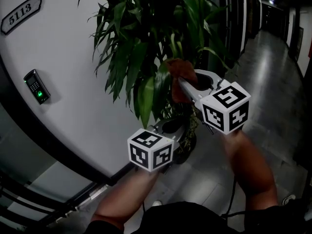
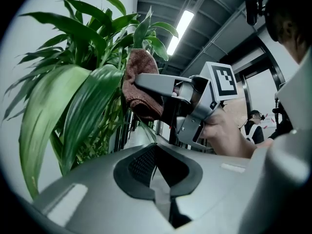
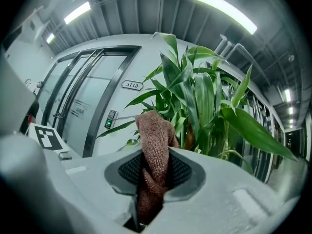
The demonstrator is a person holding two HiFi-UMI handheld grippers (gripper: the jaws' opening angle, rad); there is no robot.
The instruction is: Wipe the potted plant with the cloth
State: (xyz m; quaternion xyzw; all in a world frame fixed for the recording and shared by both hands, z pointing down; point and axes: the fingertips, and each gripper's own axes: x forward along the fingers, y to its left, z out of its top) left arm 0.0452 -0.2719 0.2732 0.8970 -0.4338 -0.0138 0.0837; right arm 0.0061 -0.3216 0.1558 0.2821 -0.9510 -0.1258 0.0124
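Two grippers: right gripper (image 3: 152, 182) clamped on brown cloth (image 3: 154, 133), potted plant (image 3: 204, 101) just ahead; left gripper (image 2: 157, 177) closed, empty, left of it.

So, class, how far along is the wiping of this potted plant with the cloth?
Done: the cloth is picked up, clamped in the right tool. In hand: that tool holds it among the leaves of the potted plant, while the left tool sits shut and empty lower down. Left: the wiping itself; no frame shows which leaves are already clean.
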